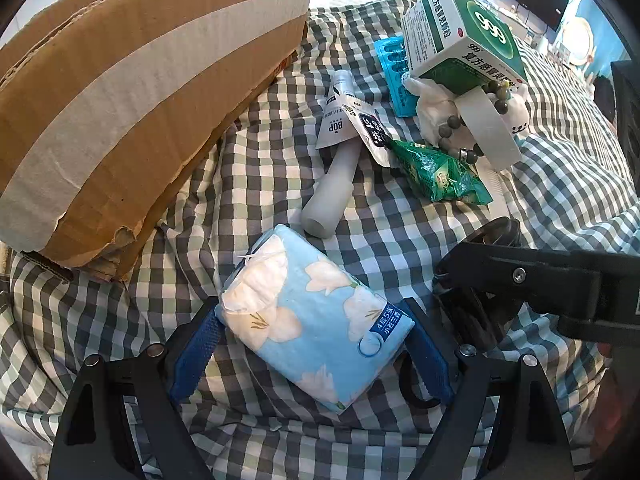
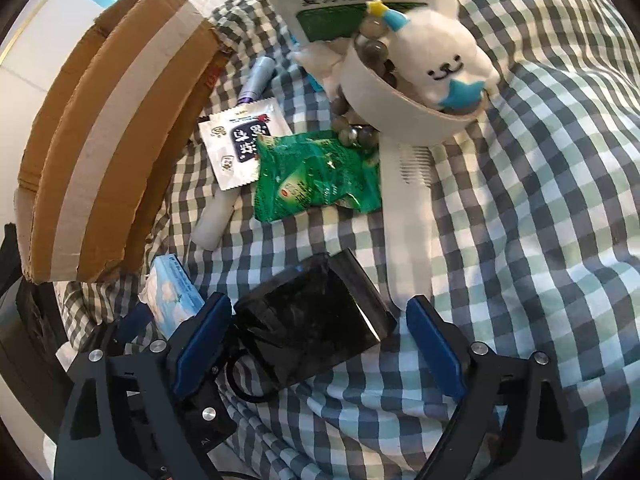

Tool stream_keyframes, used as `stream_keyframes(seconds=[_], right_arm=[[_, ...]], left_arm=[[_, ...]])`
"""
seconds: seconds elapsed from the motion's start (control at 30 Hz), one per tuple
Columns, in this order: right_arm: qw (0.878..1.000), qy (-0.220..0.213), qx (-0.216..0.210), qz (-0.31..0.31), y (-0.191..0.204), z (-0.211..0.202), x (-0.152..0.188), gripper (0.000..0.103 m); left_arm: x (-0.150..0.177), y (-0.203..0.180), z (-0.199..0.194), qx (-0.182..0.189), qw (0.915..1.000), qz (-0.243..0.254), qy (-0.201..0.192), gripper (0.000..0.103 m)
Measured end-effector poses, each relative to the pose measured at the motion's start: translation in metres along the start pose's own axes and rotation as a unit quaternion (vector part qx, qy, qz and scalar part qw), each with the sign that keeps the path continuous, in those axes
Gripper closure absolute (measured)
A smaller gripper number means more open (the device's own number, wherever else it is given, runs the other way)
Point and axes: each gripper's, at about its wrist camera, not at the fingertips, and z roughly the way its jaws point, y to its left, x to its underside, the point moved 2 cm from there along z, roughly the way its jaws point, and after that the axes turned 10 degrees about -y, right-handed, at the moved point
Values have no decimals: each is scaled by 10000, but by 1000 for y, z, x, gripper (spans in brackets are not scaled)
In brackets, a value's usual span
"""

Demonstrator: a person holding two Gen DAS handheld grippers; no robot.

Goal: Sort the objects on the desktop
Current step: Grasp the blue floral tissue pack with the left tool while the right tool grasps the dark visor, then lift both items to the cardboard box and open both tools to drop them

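We find both grippers lowered over a checked cloth (image 1: 560, 152), each straddling one item, so we judge the step in hand to be the pick-up at the start of a sorting move.

The left gripper (image 1: 316, 344) stands with its jaws wide apart around a blue flowered tissue pack (image 1: 312, 320). The pack lies flat on the cloth and nearly fills the gap; we cannot tell whether the blue pads press on it, and we read it as not yet gripped.

The right gripper (image 2: 320, 340) also has its jaws well apart, with a black glossy packet (image 2: 308, 320) between them. Its left pad is at the packet's edge; the right pad stands clear.

A cardboard box (image 1: 132, 100) leans just beyond the tissue pack. Farther off lies a heap: a green medicine box (image 1: 460, 32), a white plush toy (image 2: 436, 52), a green snack bag (image 2: 316, 176) and a white sachet (image 2: 240, 144).

In our judgement the next move calls for closing each pair of jaws squarely on its item before lifting. The tissue pack is soft and may deform; the packet looks slippery.
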Motion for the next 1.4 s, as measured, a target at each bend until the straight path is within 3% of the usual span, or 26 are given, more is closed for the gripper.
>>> stream_keyframes(seconds=[0.27, 0.37, 0.53, 0.93, 1.4], right_arm=[[9999, 30, 126, -32, 1, 7, 1, 12], [9999, -35, 42, -129, 4, 2, 2, 25], [9996, -82, -148, -214, 7, -6, 4, 25], [9960, -721, -103, -509, 17, -43, -4, 25], [9866, -1435, -149, -758, 29, -87, -8, 25]], left_arm=[[-5, 0, 9, -4, 10000, 2, 7, 15], [-6, -1, 11, -6, 10000, 0, -4, 15], [-7, 0, 13, -2, 10000, -14, -29, 15], [-12, 2, -1, 55, 9996, 38, -286, 15], [-9, 15, -57, 700, 9909, -774, -854, 15]])
